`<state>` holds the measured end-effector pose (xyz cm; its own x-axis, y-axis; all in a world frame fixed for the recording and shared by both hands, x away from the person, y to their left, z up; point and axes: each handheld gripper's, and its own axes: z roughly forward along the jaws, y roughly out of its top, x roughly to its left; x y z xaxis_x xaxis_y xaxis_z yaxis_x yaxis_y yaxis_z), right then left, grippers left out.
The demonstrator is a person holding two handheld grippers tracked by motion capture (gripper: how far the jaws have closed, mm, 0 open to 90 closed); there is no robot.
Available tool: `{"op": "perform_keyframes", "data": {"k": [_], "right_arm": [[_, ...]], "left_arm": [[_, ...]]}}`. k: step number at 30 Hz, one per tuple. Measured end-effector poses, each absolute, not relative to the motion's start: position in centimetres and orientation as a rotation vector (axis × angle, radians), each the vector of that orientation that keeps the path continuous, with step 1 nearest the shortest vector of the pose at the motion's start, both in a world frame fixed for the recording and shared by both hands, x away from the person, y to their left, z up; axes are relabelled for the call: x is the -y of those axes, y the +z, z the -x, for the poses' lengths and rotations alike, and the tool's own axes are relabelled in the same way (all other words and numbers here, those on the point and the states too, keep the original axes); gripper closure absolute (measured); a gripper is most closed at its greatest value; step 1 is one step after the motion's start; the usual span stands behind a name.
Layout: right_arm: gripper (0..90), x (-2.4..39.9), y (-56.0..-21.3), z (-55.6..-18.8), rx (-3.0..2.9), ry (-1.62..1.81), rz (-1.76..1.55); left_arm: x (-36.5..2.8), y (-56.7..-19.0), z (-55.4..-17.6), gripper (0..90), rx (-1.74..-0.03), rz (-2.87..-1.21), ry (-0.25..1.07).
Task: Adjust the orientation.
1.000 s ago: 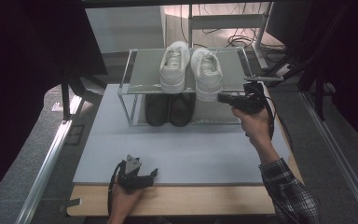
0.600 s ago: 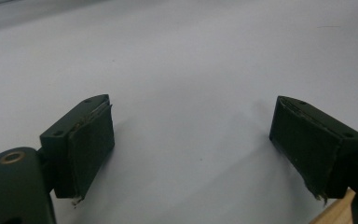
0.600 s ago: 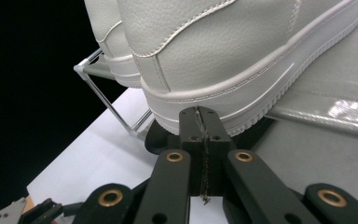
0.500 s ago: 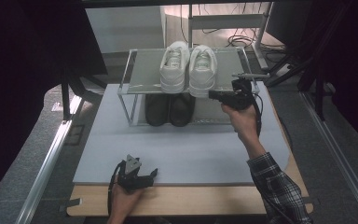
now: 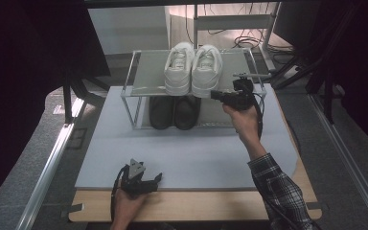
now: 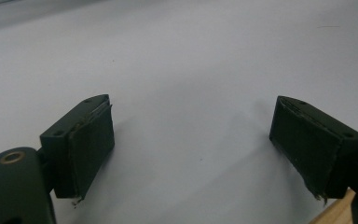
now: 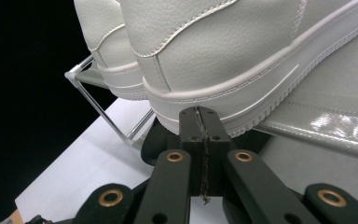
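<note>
Surface: grey mat (image 5: 187,153) on wooden table (image 5: 196,207); dark surroundings, metal rails at both sides, cables at rear.
Rack: two-tier wire-frame rack (image 5: 132,79) at far end of mat; grey top shelf, open lower level.
White shoes: pair (image 5: 193,67) side by side on top shelf, heels toward person; near heel overhangs front shelf edge in right gripper view (image 7: 242,60).
Black shoes: pair (image 5: 173,112) on lower level, directly under white pair.
R gripper: (image 5: 216,95) held level at front right of rack, at top-shelf height, tips pointing toward right white shoe. Jaws pressed together, nothing between them; in right gripper view tips (image 7: 199,122) sit at sole edge of near shoe heel, touching or just short, can't tell which.
R hand: (image 5: 242,120) wraps gripper body; plaid sleeve (image 5: 280,191) behind; cable trails down along wrist.
L gripper: (image 5: 158,178) low at near edge of mat, well apart from rack. Jaws spread wide, nothing between; left gripper view shows bare mat between pads (image 6: 91,140).
L hand: (image 5: 127,203) holds gripper from below, at table edge.
</note>
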<state>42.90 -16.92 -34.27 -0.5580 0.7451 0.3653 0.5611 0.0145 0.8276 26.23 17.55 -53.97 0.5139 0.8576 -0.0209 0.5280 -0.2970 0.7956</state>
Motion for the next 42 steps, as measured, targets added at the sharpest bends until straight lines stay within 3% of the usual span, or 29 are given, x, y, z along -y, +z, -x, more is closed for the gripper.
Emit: {"op": "perform_keyframes", "data": {"k": [22,42], "right_arm": [[85.0,16.5,-34.4,-42.9,-2.137,1.575,-1.358],[66.9,17.5,-34.3,-41.6,-2.166,1.502,-1.257]], "left_arm": [[-17.6,-54.0,-26.2,13.3,-1.132,-1.974,0.535],[-17.6,-54.0,-26.2,13.3,-1.133,-1.974,0.535]]}}
